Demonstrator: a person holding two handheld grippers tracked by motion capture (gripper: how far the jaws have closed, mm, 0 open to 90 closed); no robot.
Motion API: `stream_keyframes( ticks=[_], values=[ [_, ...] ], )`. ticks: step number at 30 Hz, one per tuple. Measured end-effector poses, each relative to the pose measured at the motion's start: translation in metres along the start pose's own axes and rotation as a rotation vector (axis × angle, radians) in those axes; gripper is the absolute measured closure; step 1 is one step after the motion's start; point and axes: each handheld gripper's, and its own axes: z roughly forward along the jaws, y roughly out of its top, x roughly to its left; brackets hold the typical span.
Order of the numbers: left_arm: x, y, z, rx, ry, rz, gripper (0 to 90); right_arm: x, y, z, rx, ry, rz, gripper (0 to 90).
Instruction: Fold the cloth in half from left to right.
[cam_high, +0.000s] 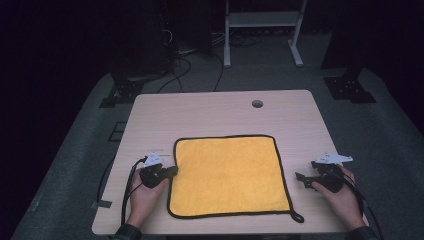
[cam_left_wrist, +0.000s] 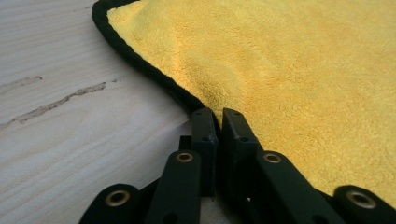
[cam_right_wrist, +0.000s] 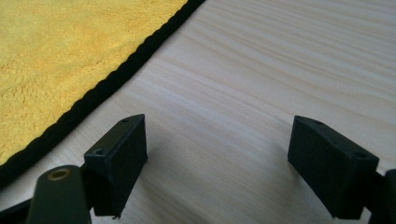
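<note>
two grippers: one held in each hand, both low over a pale wood desk (cam_high: 220, 112)
cloth: yellow cloth (cam_high: 228, 175) with black piping, lying spread flat on the near middle of the desk, roughly square, a small black loop (cam_high: 297, 218) at its near right corner
left gripper: the left gripper (cam_high: 170, 171) sits at the cloth's left edge, about halfway along it, the person's left hand (cam_high: 145, 197) behind it
left fingers: in the left gripper view the fingers (cam_left_wrist: 204, 135) are pressed nearly together, pinching the black-piped edge of the cloth (cam_left_wrist: 280, 70); the piping (cam_left_wrist: 140, 63) runs into the narrow gap between them and the fabric puckers slightly just ahead of the tips
right gripper: the right gripper (cam_high: 301, 178) rests on bare wood near the cloth's right edge, apart from it, the person's right hand (cam_high: 342, 197) behind it
right fingers: in the right gripper view the fingers (cam_right_wrist: 119, 156) are spread wide, with bare desk (cam_right_wrist: 261, 84) between them and nothing held; the cloth's black border (cam_right_wrist: 116, 77) runs diagonally past the left-hand finger in that view, not touching it
desk surface: a round cable hole (cam_high: 257, 103) near the far edge; scuff marks (cam_left_wrist: 60, 100) on the wood beside the left gripper
surroundings: grey carpeted floor (cam_high: 400, 150) around the desk, cables (cam_high: 180, 70) and a white frame (cam_high: 262, 25) beyond the far edge
</note>
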Motion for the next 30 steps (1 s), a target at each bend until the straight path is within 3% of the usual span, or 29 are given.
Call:
stream_keyframes(
  ticks=[7, 12, 30],
  values=[
    [0.003, 0.002, 0.001, -0.005, -0.023, -0.022, 85.9, 0.0, 0.0, 0.0, 0.0, 0.001, -0.001, 18.2],
    [0.003, 0.007, -0.003, -0.047, -0.045, -0.047, 85.9, 0.0, 0.0, 0.0, 0.001, 0.002, -0.002, 18.0],
    [-0.012, 0.034, -0.004, -0.123, -0.139, -0.036, 86.7, 0.0, 0.0, 0.0, 0.002, 0.005, -0.005, 17.2]
  ],
)
